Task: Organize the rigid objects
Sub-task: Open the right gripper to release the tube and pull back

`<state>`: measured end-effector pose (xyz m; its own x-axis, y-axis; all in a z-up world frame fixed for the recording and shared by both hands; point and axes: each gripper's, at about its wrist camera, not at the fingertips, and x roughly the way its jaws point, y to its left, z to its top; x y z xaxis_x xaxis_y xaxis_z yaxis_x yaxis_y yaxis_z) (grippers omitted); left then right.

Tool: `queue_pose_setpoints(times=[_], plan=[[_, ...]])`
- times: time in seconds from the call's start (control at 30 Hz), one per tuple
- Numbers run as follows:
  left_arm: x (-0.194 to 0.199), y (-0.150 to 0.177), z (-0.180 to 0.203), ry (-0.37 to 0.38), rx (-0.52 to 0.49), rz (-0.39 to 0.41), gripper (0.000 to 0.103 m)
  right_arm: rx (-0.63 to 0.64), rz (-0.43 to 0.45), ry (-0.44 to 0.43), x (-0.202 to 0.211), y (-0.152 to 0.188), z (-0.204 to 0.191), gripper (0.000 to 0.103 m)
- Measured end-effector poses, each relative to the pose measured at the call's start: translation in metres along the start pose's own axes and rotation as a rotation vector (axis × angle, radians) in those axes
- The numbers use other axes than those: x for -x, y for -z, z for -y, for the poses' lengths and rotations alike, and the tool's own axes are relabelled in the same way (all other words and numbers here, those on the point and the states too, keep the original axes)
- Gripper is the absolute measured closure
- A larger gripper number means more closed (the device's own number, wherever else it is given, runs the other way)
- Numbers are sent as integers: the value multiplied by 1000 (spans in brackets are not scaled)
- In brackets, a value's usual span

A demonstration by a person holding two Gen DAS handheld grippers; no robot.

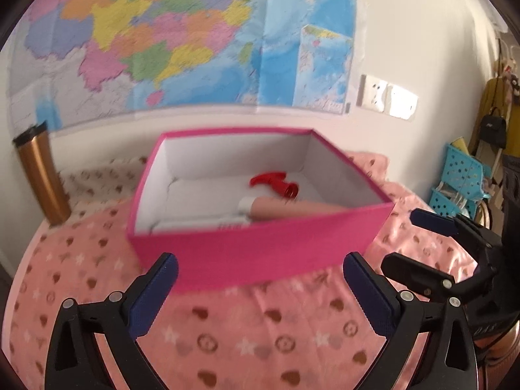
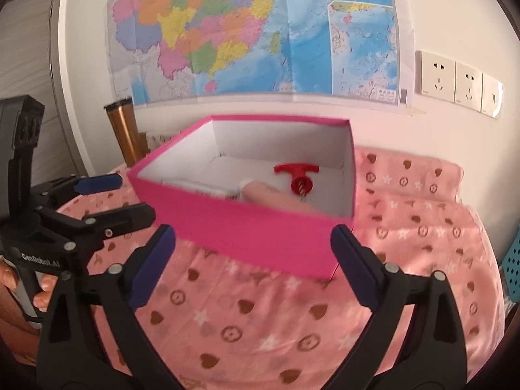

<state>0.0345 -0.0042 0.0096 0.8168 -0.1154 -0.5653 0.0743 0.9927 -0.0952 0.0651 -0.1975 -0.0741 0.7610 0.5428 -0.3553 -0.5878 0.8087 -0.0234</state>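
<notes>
An open pink box (image 1: 247, 243) with white inner walls stands on the pink patterned cloth (image 1: 227, 334). Inside lie a red corkscrew (image 1: 273, 183), a tan tube with a white cap (image 1: 286, 209) and a white object (image 1: 201, 222). The box (image 2: 253, 237), the corkscrew (image 2: 295, 175) and the tube (image 2: 269, 195) also show in the right wrist view. My left gripper (image 1: 260, 286) is open and empty just in front of the box. My right gripper (image 2: 253, 256) is open and empty, also before the box. Each gripper shows in the other's view, the right one (image 1: 419, 240) and the left one (image 2: 107, 195).
A copper-coloured flask (image 1: 42, 175) stands at the back left by the wall, and it shows in the right wrist view (image 2: 125, 133). A map (image 2: 253, 32) hangs on the wall with sockets (image 2: 451, 79) to its right. Blue perforated baskets (image 1: 458, 175) stand at the far right.
</notes>
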Motion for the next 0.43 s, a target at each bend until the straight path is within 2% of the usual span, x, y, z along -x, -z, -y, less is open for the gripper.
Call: queue_pose_setpoints(times=[0.23,0.43], plan=[[-2,25,-12,-57,55,-48,0,-32,-40,-10,-6,22,-13,6],[-3,36,-7,-117,36,-68,0,-40,-58,-8,-7,30,-18,6]])
